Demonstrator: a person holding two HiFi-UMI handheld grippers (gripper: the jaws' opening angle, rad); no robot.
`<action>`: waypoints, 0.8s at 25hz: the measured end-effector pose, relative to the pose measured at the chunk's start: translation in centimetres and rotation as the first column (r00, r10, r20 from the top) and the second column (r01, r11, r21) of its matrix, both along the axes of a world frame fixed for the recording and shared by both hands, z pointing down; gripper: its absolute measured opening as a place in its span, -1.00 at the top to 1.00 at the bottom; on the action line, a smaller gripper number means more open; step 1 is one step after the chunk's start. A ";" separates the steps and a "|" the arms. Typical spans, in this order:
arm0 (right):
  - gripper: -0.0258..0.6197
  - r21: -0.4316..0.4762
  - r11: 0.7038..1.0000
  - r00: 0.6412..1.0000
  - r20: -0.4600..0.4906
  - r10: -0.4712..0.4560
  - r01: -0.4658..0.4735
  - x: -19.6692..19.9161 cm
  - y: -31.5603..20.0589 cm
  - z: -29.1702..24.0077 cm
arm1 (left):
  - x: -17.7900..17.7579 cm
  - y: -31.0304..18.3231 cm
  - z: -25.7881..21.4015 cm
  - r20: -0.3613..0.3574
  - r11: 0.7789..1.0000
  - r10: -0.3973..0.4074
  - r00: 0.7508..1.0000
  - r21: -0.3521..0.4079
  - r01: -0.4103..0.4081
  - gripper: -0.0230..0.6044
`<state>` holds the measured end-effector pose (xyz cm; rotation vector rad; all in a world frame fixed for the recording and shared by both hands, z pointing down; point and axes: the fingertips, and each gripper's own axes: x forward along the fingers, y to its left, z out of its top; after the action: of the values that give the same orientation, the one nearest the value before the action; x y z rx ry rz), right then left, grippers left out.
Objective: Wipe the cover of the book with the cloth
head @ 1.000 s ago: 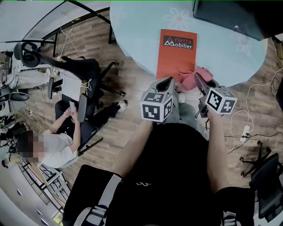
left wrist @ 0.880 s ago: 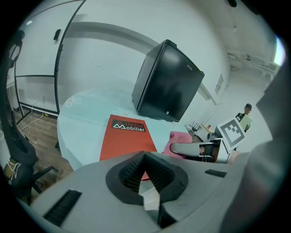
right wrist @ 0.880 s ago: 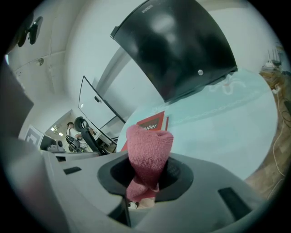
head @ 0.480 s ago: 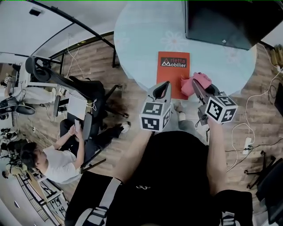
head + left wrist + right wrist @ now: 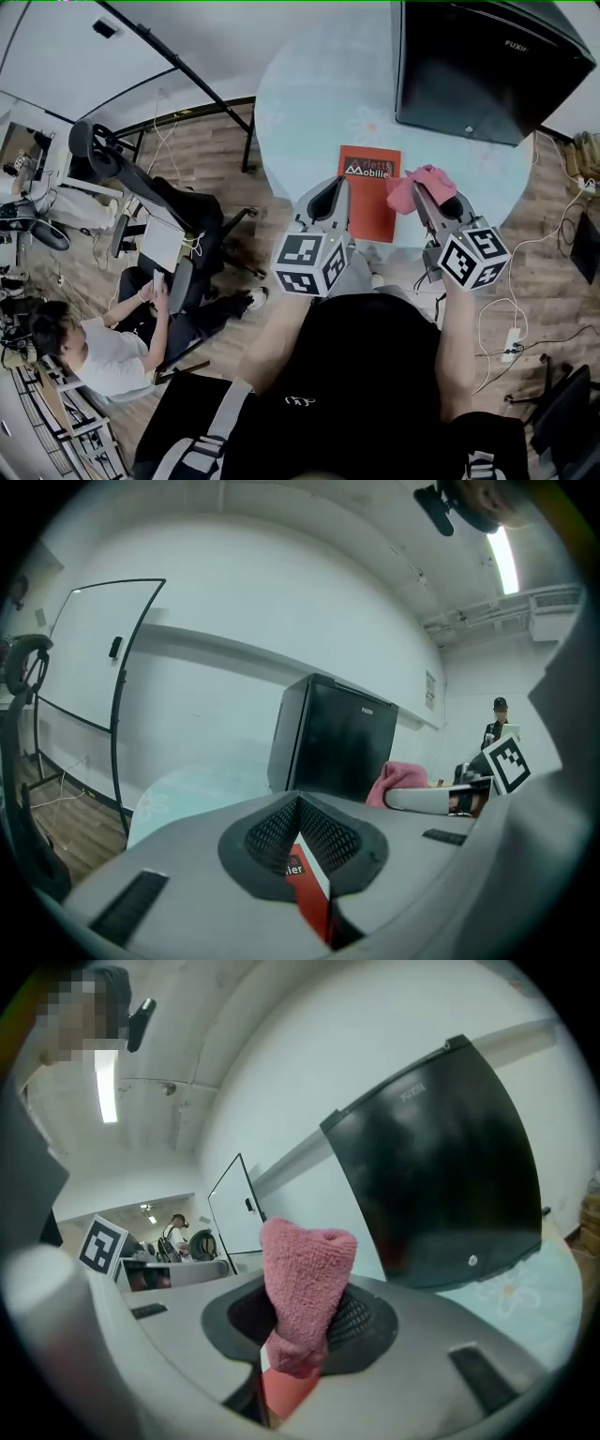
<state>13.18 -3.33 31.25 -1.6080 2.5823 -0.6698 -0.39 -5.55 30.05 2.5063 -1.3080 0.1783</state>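
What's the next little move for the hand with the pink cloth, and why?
Probably lower the right gripper onto the book and sweep left: its jaws pinch the cloth at the cover's right edge, most of the cover lying bare.

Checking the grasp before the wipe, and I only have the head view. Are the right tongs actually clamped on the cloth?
Observer: Yes. In the right gripper view the right tongs are shut on the pink cloth, which sticks up from between the jaws.
Operator: Left tongs holding anything?
Observer: No. The left gripper view shows the left tongs closed with nothing between them. The red book shows beyond them.
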 end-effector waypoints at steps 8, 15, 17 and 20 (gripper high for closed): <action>0.59 0.191 0.979 0.994 -0.066 0.082 -0.068 1.4 0.4 -6.0 | 0.5 -1.4 -4.2 -0.035 0.996 -0.012 0.999 0.089 0.015 0.88; 0.59 0.286 0.943 0.971 -0.114 0.212 -0.172 2.7 -0.2 -7.9 | 1.9 -1.9 -6.2 -0.059 0.990 -0.005 0.998 0.142 0.014 0.88; 0.59 0.294 0.938 0.966 -0.123 0.226 -0.182 2.9 -0.4 -8.1 | 2.5 -1.7 -6.0 -0.058 0.990 0.001 0.998 0.141 0.007 0.88; 0.60 0.297 0.936 0.961 -0.142 0.238 -0.188 3.1 -0.7 -8.1 | 2.9 -1.5 -5.4 -0.060 0.992 0.010 0.998 0.128 -0.003 0.88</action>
<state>16.25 -4.04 23.20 -1.8823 2.4195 -0.1415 2.53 -7.06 24.60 2.6002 -1.3264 0.0198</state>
